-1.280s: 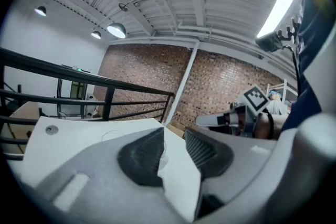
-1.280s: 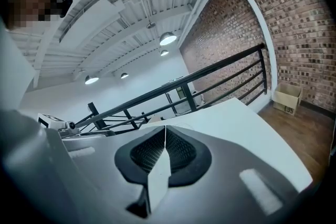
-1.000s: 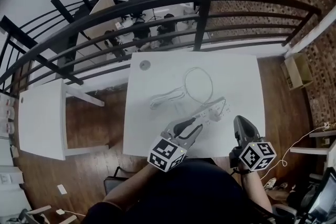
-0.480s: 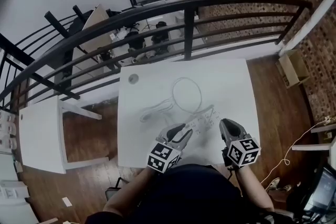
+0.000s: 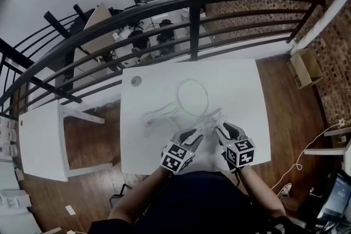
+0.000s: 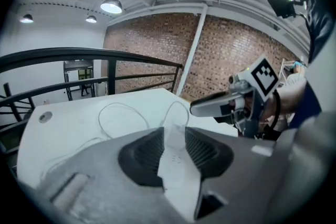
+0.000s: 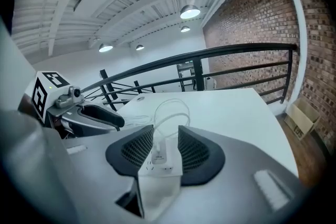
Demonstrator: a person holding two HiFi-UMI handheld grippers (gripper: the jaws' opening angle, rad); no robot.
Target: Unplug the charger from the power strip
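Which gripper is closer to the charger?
Right. The right gripper has just been opening its fingers, which flank the charger on the power strip; the left gripper flanks the strip's other end.

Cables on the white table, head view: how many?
2. Looped charger cable at the middle; bundled cord to its left. The left gripper and right gripper cover a patch, so another could be hidden.

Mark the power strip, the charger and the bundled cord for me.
power strip (image 7: 159, 186), right gripper view, white top face nearest the camera.
charger (image 7: 159, 153), right gripper view, its plugged-in body.
bundled cord (image 5: 160, 116), head view, middle of the bundle.
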